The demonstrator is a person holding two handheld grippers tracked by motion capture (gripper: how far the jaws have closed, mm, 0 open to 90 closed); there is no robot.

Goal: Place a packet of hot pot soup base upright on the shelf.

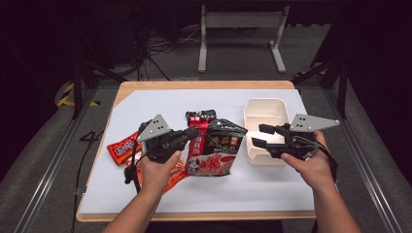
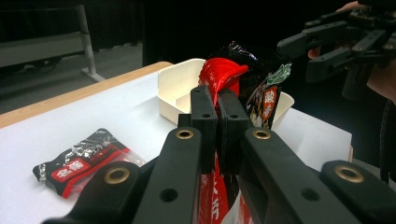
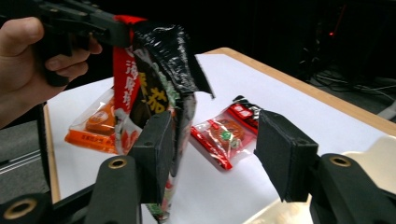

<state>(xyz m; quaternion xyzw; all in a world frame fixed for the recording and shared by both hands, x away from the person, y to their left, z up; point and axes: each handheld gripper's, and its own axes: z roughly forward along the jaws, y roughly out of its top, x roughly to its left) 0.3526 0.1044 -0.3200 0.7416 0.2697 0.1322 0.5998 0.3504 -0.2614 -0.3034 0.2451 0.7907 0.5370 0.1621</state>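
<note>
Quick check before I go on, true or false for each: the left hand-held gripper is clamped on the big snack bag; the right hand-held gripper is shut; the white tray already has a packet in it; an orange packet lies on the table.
1. The left hand-held gripper is clamped on the big snack bag. True.
2. The right hand-held gripper is shut. False: its jaws stand apart, with nothing pressed between them.
3. The white tray already has a packet in it. False: its compartments look empty.
4. An orange packet lies on the table. True.
</note>
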